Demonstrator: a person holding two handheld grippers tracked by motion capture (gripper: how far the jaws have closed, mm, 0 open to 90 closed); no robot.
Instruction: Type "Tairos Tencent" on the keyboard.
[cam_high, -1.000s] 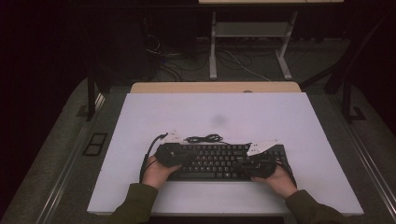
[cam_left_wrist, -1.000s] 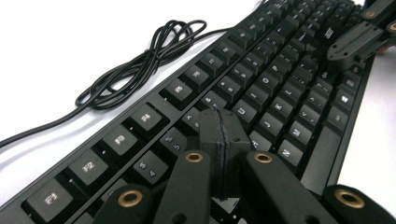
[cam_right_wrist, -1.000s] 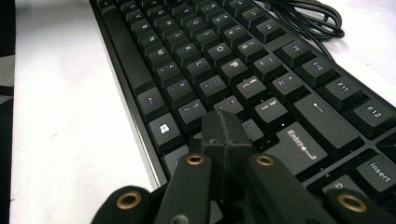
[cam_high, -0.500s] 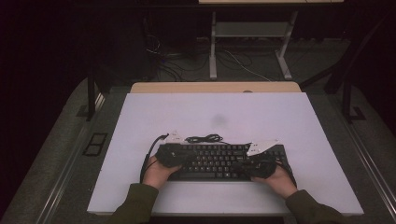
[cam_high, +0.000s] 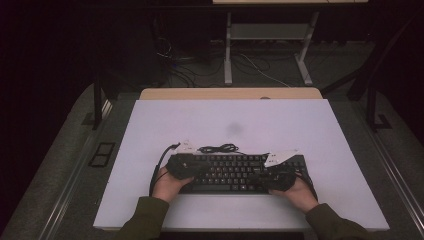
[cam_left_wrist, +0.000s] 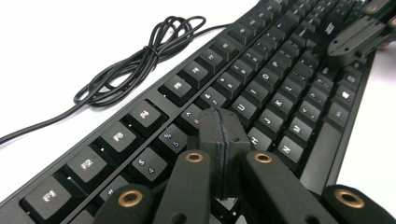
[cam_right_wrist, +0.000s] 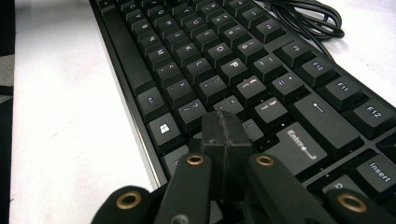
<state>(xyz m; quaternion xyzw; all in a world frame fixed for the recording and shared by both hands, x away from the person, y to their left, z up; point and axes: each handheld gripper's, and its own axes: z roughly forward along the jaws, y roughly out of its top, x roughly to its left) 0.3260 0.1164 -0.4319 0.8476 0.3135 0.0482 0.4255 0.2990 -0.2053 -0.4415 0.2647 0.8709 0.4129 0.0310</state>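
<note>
Two sets of tongs, left tongs (cam_left_wrist: 219, 140) and right tongs (cam_right_wrist: 224, 140), fully closed, gripping nothing, poised over the keyboard (cam_high: 235, 172) directly beneath them. Coiled cable (cam_high: 217, 148) lies just beyond, unobstructed, on the white bench (cam_high: 300, 125).

The flat plastic keyboard (cam_high: 235, 172) was black with pale white key legends. Its coiled rubber cable (cam_left_wrist: 135, 60) was black too. The broad table top (cam_high: 250, 125) was plain white, and the sleeves (cam_high: 145, 222) olive green.
</note>
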